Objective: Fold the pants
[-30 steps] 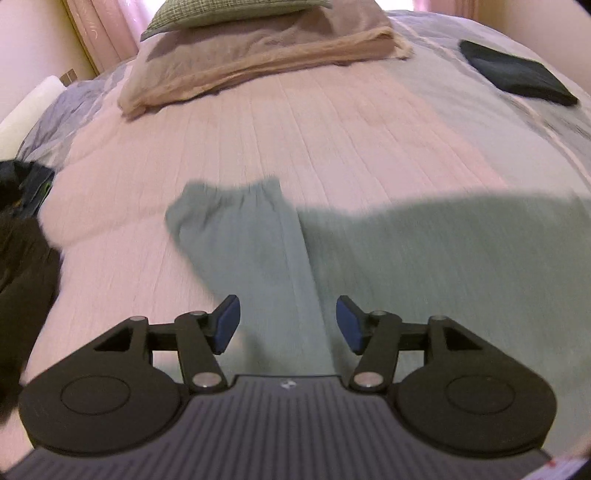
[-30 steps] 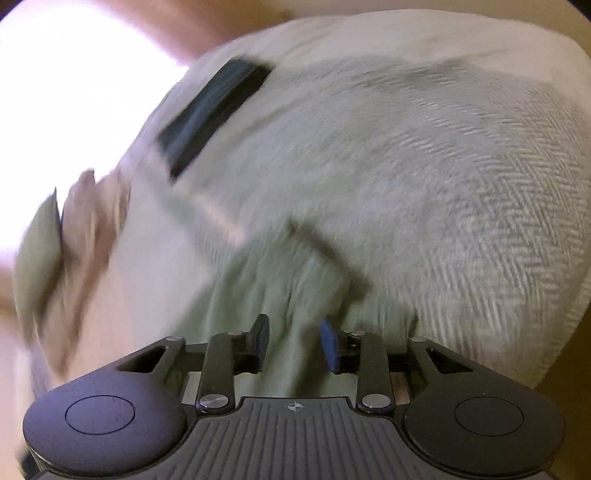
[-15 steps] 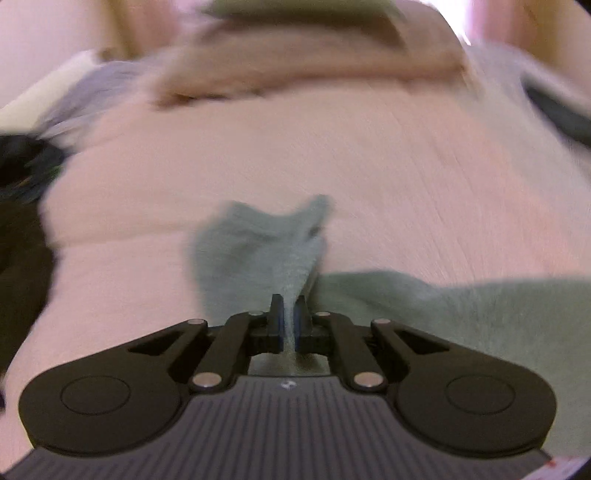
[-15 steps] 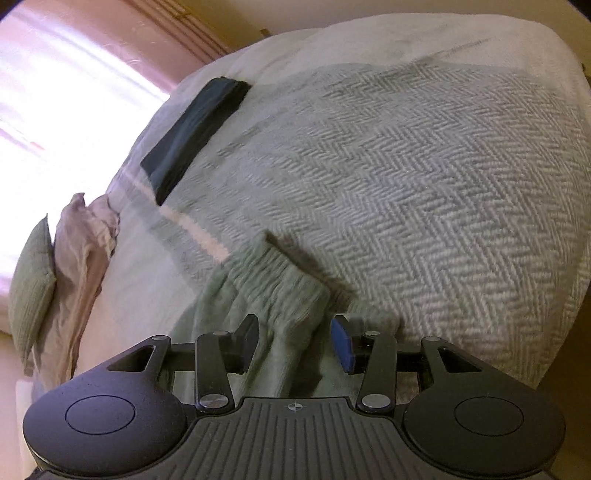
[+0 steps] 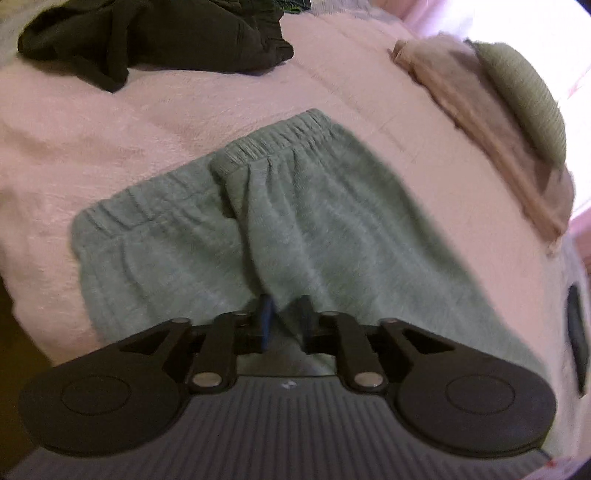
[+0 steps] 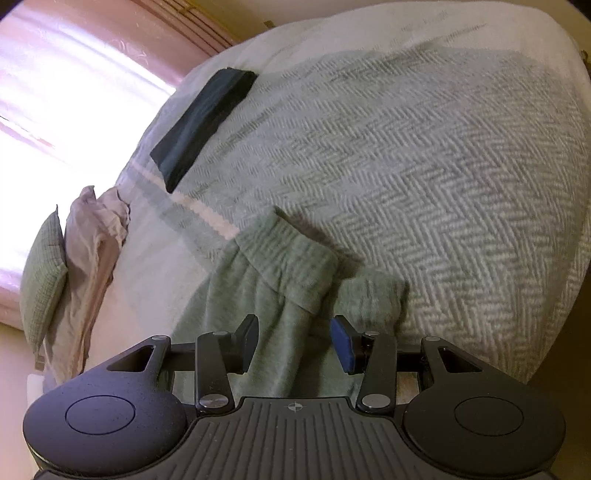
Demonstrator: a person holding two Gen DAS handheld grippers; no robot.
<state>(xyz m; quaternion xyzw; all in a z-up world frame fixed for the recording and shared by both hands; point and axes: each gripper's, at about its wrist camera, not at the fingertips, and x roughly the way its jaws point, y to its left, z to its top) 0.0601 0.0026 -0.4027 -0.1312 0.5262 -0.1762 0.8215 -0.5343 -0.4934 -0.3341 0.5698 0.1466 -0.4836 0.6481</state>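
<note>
Visibly unlabelled green pants [image 5: 332, 229], left gripper [image 5: 284, 321] opening, fabric between

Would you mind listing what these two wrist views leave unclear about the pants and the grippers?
- Left wrist view: the left gripper is opening over the green pants; blur and its own body hide whether cloth is still pinched.
- Right wrist view: the right gripper straddles a leg; its body hides the cloth below the cuffs.
- Left wrist view: the dark clothes pile is cut by the top edge.

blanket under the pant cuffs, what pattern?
Grey-green and white herringbone blanket, clearest in the right wrist view.
</note>
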